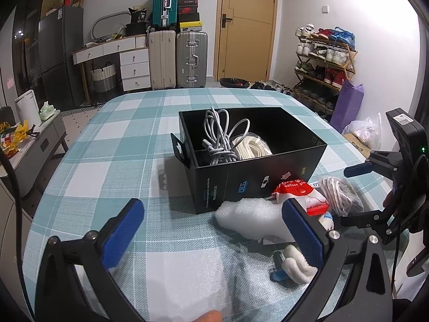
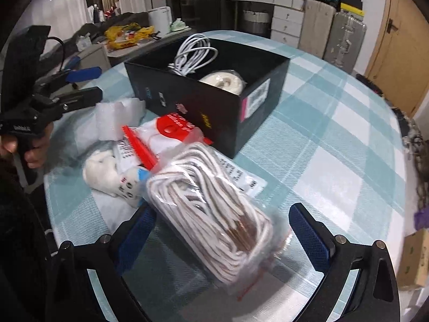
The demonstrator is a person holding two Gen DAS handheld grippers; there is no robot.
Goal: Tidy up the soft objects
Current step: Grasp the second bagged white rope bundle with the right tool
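Observation:
A black open box point(image 1: 241, 185) point(image 2: 214, 102) stands on the checked table and holds a white cable bundle point(image 1: 218, 136) point(image 2: 194, 53) and a bagged white cord coil point(image 1: 252, 146) point(image 2: 222, 81). In front of it lie white foam point(image 1: 249, 218) point(image 2: 118, 116), a red-and-white packet point(image 1: 300, 196) point(image 2: 161, 136), a white cloth roll point(image 1: 295, 267) point(image 2: 100, 173) and a bagged coil of white rope point(image 1: 339, 194) point(image 2: 211, 230). My left gripper point(image 1: 211, 237) is open and empty, short of the foam. My right gripper point(image 2: 225, 244) is open, its fingers on either side of the bagged rope.
The right gripper shows at the right edge of the left wrist view point(image 1: 396, 187); the left gripper shows at the left edge of the right wrist view point(image 2: 53, 99). A foam sheet point(image 1: 187, 281) lies near the table's front edge. Suitcases point(image 1: 178, 59) and a shoe rack point(image 1: 321, 61) stand beyond the table.

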